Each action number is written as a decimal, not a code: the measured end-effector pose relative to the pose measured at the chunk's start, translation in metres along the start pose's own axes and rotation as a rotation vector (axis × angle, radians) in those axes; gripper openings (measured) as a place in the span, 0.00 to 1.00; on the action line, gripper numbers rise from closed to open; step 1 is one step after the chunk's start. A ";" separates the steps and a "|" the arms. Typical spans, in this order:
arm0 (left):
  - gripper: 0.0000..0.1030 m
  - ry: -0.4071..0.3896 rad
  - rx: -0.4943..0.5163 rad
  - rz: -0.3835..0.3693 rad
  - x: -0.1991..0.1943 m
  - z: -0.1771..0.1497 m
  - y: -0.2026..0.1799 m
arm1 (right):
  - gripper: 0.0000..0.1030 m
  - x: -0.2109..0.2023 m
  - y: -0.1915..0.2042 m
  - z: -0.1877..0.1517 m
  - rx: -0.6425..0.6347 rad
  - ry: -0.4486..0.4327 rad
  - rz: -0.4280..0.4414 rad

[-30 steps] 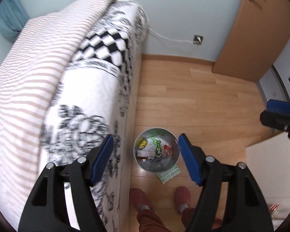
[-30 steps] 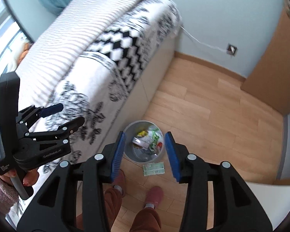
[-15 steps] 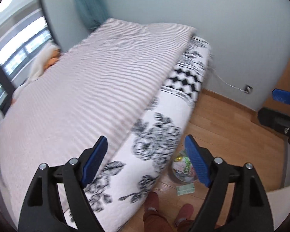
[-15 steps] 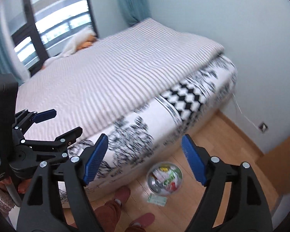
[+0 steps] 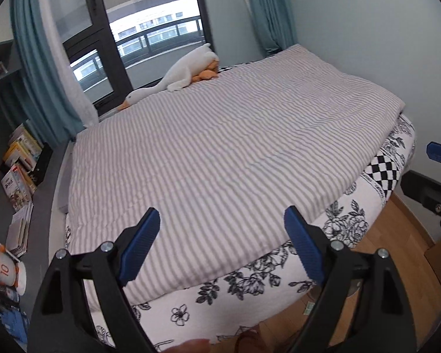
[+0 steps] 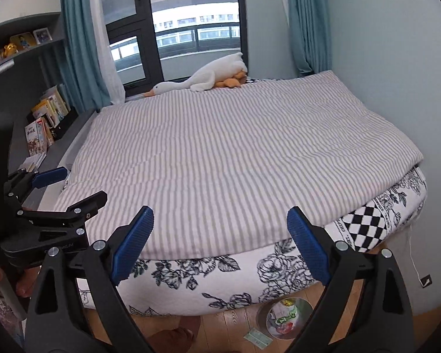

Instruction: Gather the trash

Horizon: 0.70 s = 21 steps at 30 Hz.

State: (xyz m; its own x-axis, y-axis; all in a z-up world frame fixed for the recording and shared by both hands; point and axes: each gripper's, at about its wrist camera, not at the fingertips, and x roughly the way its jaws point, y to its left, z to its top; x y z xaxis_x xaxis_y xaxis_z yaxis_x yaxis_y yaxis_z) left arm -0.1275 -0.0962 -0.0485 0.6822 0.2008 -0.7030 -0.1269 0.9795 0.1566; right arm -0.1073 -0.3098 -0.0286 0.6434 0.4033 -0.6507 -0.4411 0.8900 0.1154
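A round metal trash bin [image 6: 285,319] full of wrappers stands on the wood floor by the foot of the bed. A small green paper scrap [image 6: 257,339] lies on the floor beside it; the scrap also shows in the left wrist view [image 5: 309,306]. My left gripper [image 5: 222,247] is open and empty, held high over the striped bed. My right gripper [image 6: 220,245] is open and empty, also above the bed. Each gripper shows at the edge of the other's view.
A bed [image 6: 235,153] with a striped duvet and a black-and-white floral sheet fills both views. A plush goose [image 6: 208,81] lies at its far end by the window. Shelves with books [image 6: 44,123] run along the left. My feet show at the bottom.
Both grippers tilted up and rose from looking down at the bin to looking across the bed toward the window. The bin slid to the bottom of the views. The right jaws opened wider.
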 end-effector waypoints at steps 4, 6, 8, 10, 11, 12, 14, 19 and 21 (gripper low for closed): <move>0.85 -0.005 -0.038 0.036 -0.002 0.009 0.046 | 0.86 0.013 0.037 0.021 -0.011 0.004 0.010; 0.85 -0.003 -0.066 0.034 -0.002 0.014 0.066 | 0.88 0.016 0.050 0.027 -0.008 0.011 -0.001; 0.85 0.004 -0.090 0.031 -0.001 0.017 0.080 | 0.89 0.018 0.060 0.032 0.007 0.011 -0.010; 0.85 0.009 -0.101 0.026 -0.001 0.020 0.091 | 0.89 0.022 0.068 0.036 0.023 0.011 -0.020; 0.85 0.012 -0.101 0.021 0.000 0.022 0.095 | 0.89 0.023 0.071 0.038 0.027 0.013 -0.025; 0.85 0.013 -0.099 0.013 0.002 0.025 0.096 | 0.89 0.024 0.074 0.039 0.030 0.012 -0.033; 0.85 0.011 -0.093 -0.002 0.004 0.027 0.099 | 0.89 0.024 0.077 0.040 0.031 0.009 -0.051; 0.85 0.010 -0.098 -0.032 0.008 0.032 0.100 | 0.89 0.021 0.074 0.045 0.042 -0.002 -0.091; 0.85 0.014 -0.105 -0.036 0.005 0.032 0.100 | 0.89 0.019 0.070 0.047 0.045 -0.007 -0.103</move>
State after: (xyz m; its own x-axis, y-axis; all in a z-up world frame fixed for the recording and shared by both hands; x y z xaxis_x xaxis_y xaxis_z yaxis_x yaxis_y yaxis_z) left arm -0.1138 0.0020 -0.0142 0.6778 0.1654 -0.7164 -0.1777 0.9823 0.0587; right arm -0.0965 -0.2297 0.0028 0.6885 0.3105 -0.6555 -0.3441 0.9354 0.0817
